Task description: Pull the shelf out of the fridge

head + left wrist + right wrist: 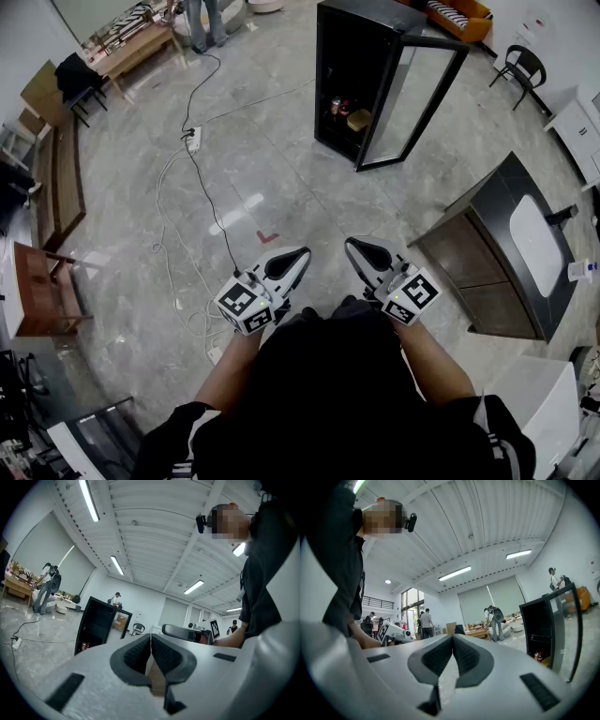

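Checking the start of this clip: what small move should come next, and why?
Probably step toward the fridge. It stands across the floor with its door already open, while the left gripper and right gripper are both shut, empty and held level close to the person's body, seemingly well out of reach.

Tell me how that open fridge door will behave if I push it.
The door stands wide open, so it probably swings freely on its hinge. Its see-through panel in a thin dark frame looks like glass, likely fragile. The tall, narrow fridge might rock.
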The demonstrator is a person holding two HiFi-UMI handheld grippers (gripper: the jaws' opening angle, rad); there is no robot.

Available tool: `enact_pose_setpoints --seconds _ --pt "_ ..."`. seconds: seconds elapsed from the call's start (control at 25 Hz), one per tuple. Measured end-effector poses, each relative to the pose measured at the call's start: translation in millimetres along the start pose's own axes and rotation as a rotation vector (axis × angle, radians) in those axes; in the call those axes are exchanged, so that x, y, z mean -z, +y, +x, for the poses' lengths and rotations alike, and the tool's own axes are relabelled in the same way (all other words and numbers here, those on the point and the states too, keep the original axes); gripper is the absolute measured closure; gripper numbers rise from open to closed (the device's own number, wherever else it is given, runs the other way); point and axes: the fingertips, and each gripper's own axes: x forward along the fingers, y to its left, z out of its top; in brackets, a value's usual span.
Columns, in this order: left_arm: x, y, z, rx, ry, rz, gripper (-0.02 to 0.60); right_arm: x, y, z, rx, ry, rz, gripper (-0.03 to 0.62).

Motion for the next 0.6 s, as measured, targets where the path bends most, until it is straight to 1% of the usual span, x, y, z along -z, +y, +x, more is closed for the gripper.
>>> enact_pose_setpoints --seconds 0.24,0.6 --pt "-2.6 1.1 -0.4 0.004 -0.005 -0.005 0.558 1.8 4.8 1.4 0.002 0.002 0.007 0.568" --pt "-1.0 6.4 4.5 0.016 -0.006 -0.020 0.558 1.1 0.6 5.0 0.011 0.000 0.002 0.568"
